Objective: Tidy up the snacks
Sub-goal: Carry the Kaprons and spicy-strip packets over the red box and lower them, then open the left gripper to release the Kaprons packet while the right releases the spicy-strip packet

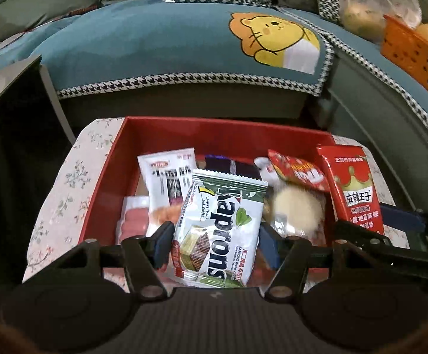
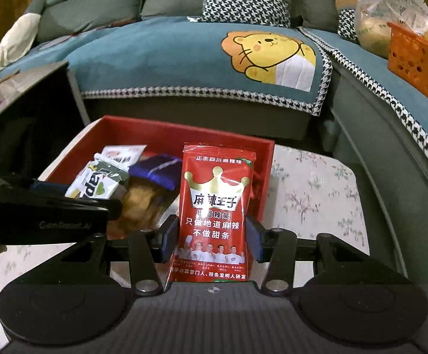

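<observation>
Your left gripper [image 1: 216, 243] pinches the Kaprons wafer packet [image 1: 218, 227] and your right gripper [image 2: 212, 236] clamps the red spicy-strip packet [image 2: 214, 212], each held upright above the red box [image 1: 214, 131], seemingly so both can drop among the snacks already inside.

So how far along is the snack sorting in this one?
Several packets already lie in the red box. In hand: the left gripper holds the Kaprons wafer pack and the right gripper holds the red spicy-strip packet, both over the box. Releasing both remains.
</observation>
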The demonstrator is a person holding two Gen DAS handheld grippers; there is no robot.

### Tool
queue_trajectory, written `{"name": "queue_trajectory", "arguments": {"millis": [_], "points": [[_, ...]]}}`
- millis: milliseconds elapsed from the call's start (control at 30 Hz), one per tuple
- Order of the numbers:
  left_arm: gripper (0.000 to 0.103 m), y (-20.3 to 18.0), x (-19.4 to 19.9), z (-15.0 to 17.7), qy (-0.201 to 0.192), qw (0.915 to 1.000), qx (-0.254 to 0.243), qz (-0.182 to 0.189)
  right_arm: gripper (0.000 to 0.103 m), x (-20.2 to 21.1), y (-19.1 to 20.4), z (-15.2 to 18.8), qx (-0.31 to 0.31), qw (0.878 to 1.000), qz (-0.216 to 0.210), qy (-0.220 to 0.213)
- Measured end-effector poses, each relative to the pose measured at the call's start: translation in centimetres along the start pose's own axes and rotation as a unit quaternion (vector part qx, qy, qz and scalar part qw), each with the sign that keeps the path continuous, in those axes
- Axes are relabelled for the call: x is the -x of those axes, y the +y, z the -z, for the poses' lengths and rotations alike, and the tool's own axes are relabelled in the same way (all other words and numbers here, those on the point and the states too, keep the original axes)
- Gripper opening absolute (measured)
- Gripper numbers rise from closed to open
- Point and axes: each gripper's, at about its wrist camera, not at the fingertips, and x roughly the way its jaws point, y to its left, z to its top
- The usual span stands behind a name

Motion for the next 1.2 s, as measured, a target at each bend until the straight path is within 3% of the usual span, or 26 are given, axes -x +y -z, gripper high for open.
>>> {"name": "queue_trajectory", "arguments": {"millis": [500, 567, 967, 1200], "points": [[0.100, -0.6, -4.6, -2.3, 0.005, 0.9996, 0.004, -0.028, 0.056, -4.6, -0.6, -1.9, 0.001, 1.000, 0.007, 0.015], [0.099, -0.7, -4.7, -2.3, 0.006, 0.9996, 0.004, -0.029, 0.048, -4.8, -0.5, -2.2, -0.002, 1.000, -0.002, 0.015], [0.100, -0.9, -5.1, -2.4, 0.008, 0.9991, -0.007, -0.040, 0.050, -5.5, -0.1, -2.3, 0.001, 1.000, 0.003, 0.019], [0.100, -1.0, -5.0, -2.5, 0.009, 0.9990, -0.006, -0.044, 0.055, -5.3, -0.3, -2.3, -0.002, 1.000, 0.008, 0.016]]}}
